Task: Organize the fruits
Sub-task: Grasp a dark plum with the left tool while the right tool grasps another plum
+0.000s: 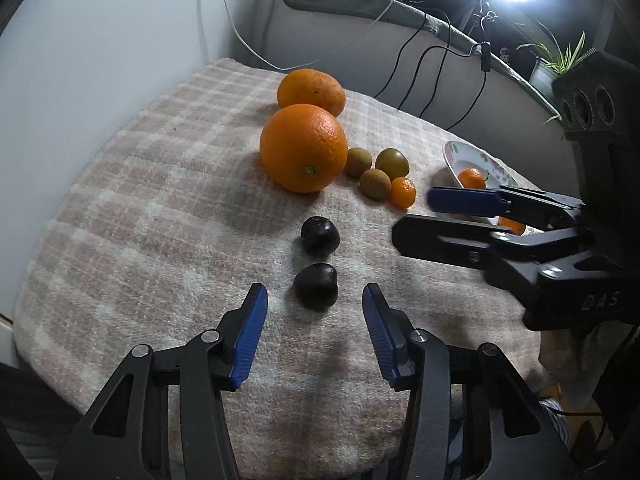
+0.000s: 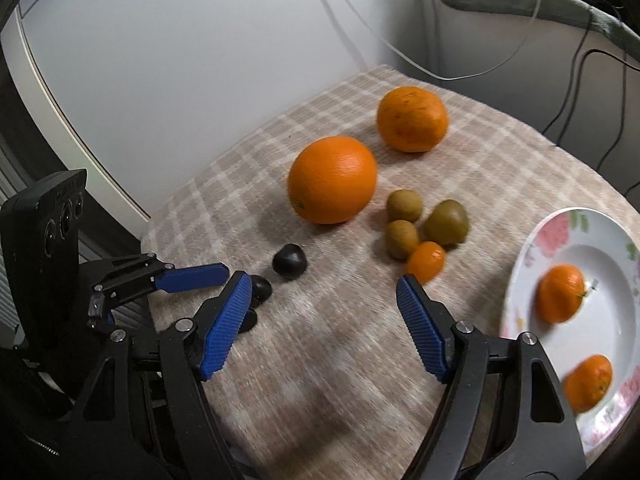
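Observation:
Two big oranges [image 1: 303,148] [image 2: 333,180] lie on the checked cloth [image 1: 160,200], with three kiwis [image 1: 375,183] [image 2: 402,239] and a small mandarin [image 1: 402,191] [image 2: 426,261] beside them. Two dark plums [image 1: 316,286] [image 2: 290,261] lie nearer. My left gripper [image 1: 315,334] is open and empty, its fingers either side of the near plum. My right gripper [image 2: 320,328] is open and empty above the cloth, just short of the small mandarin. A flowered plate [image 2: 624,312] holds two mandarins [image 2: 560,293].
A white wall stands behind the cloth on the left. Cables hang at the back. A potted plant [image 1: 556,60] and a bright lamp are at the far right. The cloth's front edge drops off near both grippers.

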